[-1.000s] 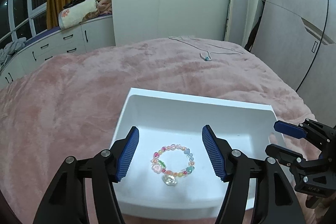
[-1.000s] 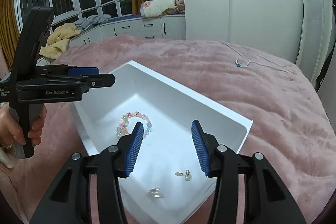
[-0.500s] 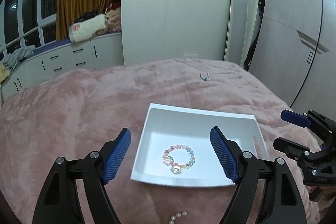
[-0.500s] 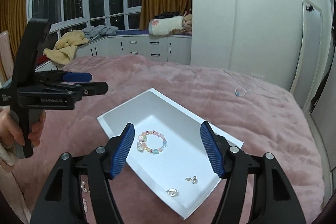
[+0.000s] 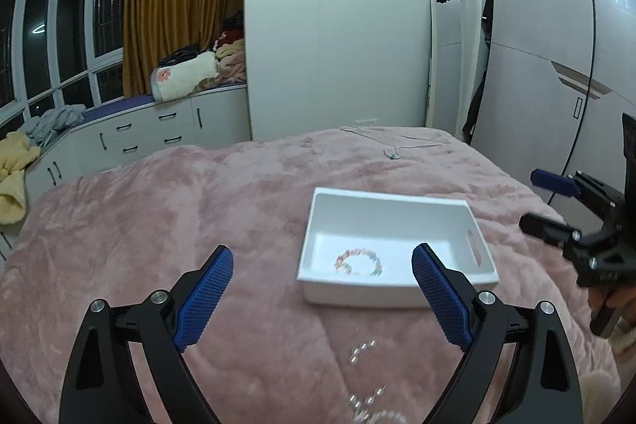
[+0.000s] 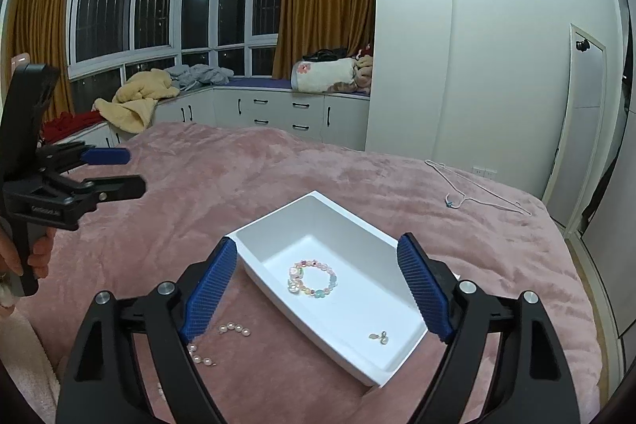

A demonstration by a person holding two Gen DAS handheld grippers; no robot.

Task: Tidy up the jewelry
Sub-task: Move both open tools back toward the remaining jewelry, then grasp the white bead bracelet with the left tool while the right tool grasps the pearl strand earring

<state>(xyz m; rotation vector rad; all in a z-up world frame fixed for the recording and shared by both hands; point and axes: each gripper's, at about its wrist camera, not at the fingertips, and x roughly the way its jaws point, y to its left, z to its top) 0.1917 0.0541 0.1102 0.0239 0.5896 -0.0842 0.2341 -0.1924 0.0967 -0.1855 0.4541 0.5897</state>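
A white tray sits on the pink blanket. In it lie a colourful beaded bracelet and a small pearl earring. A pearl strand lies on the blanket in front of the tray. My left gripper is open and empty, raised well back from the tray; it also shows in the right wrist view. My right gripper is open and empty, above the tray's near side; it shows at the right of the left wrist view.
A thin chain necklace with a blue pendant lies far back on the bed. White drawers with piled clothes, curtains and a wardrobe ring the bed.
Both grippers have pulled up and back from the tray, so it looks smaller and farther. Pearl pieces on the blanket have come into view. The bracelet stays in the tray.
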